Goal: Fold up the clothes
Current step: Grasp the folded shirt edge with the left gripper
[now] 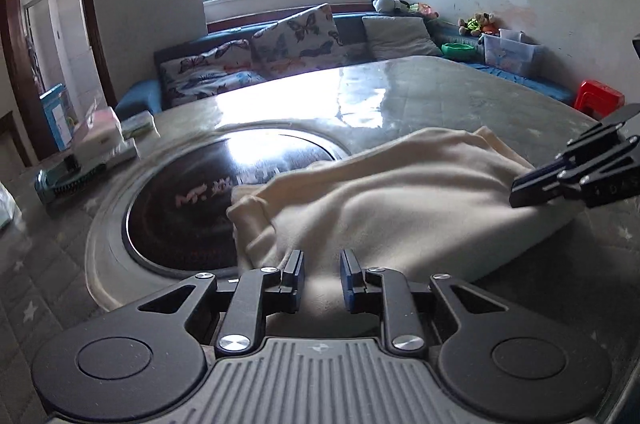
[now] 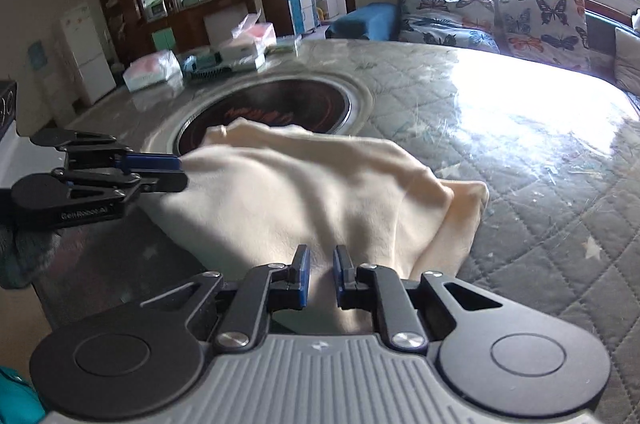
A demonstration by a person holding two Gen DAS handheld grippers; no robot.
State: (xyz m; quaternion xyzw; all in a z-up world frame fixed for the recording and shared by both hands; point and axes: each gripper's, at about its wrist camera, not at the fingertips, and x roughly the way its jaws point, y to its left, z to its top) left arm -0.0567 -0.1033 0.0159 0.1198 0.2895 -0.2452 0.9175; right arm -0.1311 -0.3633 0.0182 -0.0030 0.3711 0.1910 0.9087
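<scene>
We held the cream, soft fleece garment point(image 1: 400, 200) beside the round dark glass hob point(image 1: 192, 200) — left gripper point(image 1: 322, 278) and right gripper point(image 2: 321, 274) both clamped on its hem — a thin pinch might slip, dropping the fold.

Left claw point(image 1: 322, 278) and right claw point(image 2: 321, 276) both pinched nearly closed.

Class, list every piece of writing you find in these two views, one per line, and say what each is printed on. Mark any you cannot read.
"GenRobot.AI", in pale letters on the side of the left gripper, seen from the right wrist view.
Pale pink lettering on the dark round hob set into the table: blurred, unreadable beyond a possible "M".
Labels on the boxes at the table's far edge: too small to read.
</scene>
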